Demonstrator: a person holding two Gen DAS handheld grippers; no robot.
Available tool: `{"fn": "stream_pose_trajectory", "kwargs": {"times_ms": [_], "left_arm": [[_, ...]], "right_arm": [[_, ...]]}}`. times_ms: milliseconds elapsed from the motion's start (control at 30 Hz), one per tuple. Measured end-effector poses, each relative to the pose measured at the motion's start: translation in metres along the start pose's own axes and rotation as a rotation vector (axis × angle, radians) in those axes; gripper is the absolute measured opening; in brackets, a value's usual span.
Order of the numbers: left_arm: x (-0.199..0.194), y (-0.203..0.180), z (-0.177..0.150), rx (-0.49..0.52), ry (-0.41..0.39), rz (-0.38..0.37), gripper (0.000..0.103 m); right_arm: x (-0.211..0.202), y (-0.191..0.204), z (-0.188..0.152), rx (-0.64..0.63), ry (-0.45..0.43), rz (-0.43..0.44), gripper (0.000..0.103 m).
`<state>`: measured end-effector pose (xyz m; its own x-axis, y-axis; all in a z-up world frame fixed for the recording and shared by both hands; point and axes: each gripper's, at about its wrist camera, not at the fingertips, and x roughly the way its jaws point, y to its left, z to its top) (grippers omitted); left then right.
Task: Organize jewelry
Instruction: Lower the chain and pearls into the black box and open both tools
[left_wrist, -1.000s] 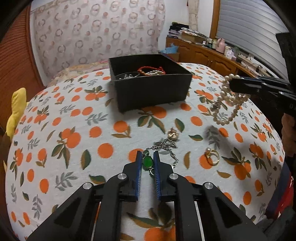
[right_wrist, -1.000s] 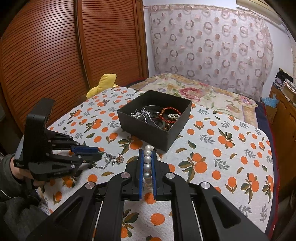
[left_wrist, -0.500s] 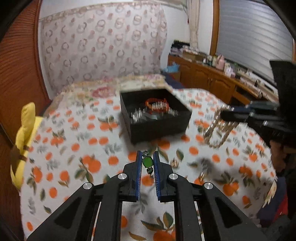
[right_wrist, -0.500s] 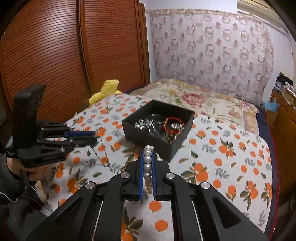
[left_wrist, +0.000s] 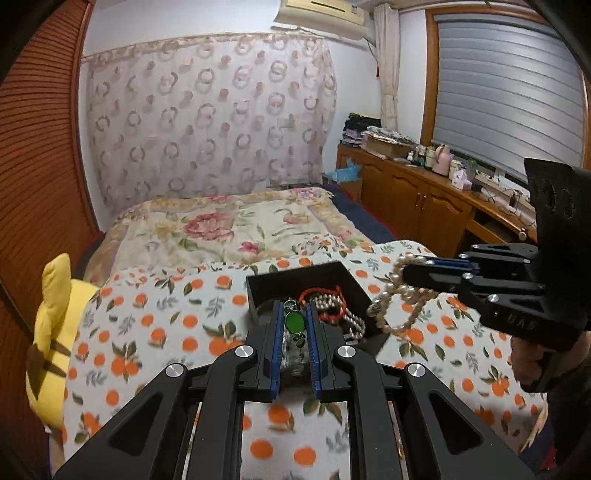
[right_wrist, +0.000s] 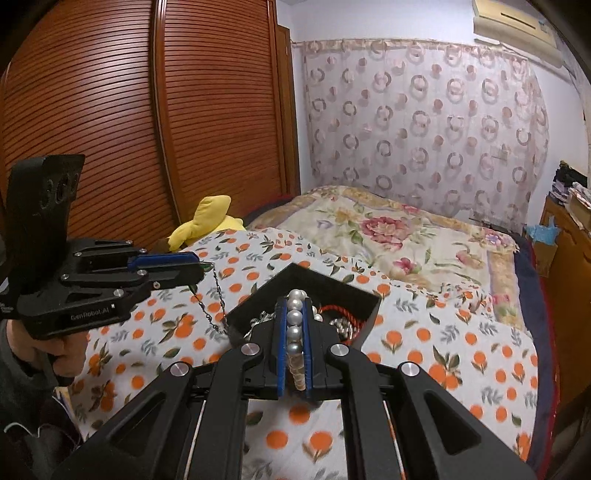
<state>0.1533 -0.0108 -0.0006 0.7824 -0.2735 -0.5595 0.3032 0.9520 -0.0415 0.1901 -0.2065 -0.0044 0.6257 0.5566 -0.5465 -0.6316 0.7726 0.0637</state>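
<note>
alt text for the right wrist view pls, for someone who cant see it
The right gripper is shut on a pearl necklace above an open black box of jewelry on an orange-print cloth. At left, the left gripper holds a thin silver chain that hangs toward the box.

Black box (left_wrist: 360, 295) open-topped but crowded with jewelry (left_wrist: 334, 308), orange-print cloth (left_wrist: 155, 325) bare around it, yellow plush (left_wrist: 51, 332) at far-left edge.
</note>
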Motion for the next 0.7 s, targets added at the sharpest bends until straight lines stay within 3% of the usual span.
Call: {"fn": "stream_pose_trajectory", "kwargs": {"times_ms": [367, 633, 667, 700], "left_arm": [[0.062, 0.007, 0.019, 0.005, 0.066, 0.021, 0.011], [0.088, 0.012, 0.022, 0.003, 0.104, 0.028, 0.011], [0.09, 0.011, 0.023, 0.004, 0.106, 0.029, 0.011], [0.092, 0.011, 0.024, 0.005, 0.108, 0.029, 0.011]], "right_arm": [[0.055, -0.032, -0.009, 0.076, 0.036, 0.045, 0.009], [0.06, -0.033, -0.014, 0.103, 0.039, 0.099, 0.01], [0.059, -0.034, -0.014, 0.103, 0.033, 0.098, 0.013], [0.058, -0.035, -0.013, 0.104, 0.03, 0.094, 0.023]]}}
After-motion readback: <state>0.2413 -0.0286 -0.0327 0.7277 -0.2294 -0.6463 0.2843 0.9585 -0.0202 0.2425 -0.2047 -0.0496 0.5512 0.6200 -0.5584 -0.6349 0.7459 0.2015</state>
